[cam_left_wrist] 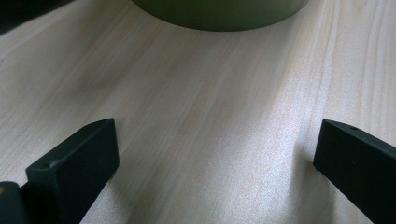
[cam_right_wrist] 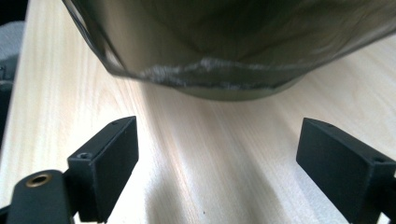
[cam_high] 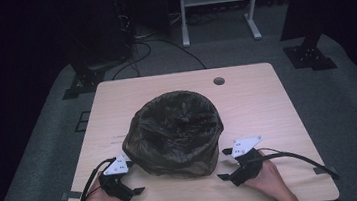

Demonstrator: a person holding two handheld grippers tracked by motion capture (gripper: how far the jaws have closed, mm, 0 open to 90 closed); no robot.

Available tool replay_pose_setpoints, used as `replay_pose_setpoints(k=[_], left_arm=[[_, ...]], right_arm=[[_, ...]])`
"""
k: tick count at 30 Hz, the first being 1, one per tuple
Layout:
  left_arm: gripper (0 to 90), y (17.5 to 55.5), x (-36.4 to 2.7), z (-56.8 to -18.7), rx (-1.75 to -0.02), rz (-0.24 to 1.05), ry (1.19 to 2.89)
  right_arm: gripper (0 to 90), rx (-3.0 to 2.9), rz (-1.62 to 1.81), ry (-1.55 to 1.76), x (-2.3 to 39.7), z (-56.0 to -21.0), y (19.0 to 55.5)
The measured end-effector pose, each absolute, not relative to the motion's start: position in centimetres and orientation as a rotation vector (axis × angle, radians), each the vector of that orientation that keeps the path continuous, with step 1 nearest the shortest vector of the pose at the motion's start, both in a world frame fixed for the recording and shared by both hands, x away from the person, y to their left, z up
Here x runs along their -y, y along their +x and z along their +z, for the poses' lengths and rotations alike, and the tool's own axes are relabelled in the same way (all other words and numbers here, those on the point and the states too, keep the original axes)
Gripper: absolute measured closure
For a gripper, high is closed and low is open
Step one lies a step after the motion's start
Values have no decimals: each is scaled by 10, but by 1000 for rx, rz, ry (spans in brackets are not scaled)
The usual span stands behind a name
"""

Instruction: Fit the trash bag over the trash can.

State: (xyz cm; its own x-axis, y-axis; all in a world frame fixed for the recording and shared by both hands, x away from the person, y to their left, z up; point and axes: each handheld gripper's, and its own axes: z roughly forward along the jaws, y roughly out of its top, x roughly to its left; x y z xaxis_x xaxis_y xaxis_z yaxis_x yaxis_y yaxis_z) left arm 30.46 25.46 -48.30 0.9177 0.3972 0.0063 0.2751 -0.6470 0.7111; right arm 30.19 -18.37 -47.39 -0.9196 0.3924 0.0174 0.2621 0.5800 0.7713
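I see the bin (cam_high: pixel 176 133), draped in a dark bag (cam_high: pixel 169 126), standing mid-table (cam_high: pixel 267 101). My left gripper (cam_high: pixel 133 177) rests just beside the bin's near-left base, jaws spread wide over bare wood. My right gripper (cam_high: pixel 226 164) sits just beside its near-right base, likewise gaping with nothing between the jaws.

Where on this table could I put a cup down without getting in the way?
The far strip of the table, between the bagged bin and the round cable hole, is bare, as are the wide margins left and right of the bin. The near edge is crowded: the left gripper and right gripper flank the bin there, jaws open.
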Motion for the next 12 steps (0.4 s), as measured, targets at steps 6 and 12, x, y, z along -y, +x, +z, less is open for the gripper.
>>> replay_pose_setpoints(k=[6,12], left_arm=[[0,304,-255,-483,-475,208,2311],[0,304,-254,-483,-475,210,2311]], right_arm=[[114,-2673,1217,546,181,-480,301],[114,-2648,1248,542,183,-476,300]])
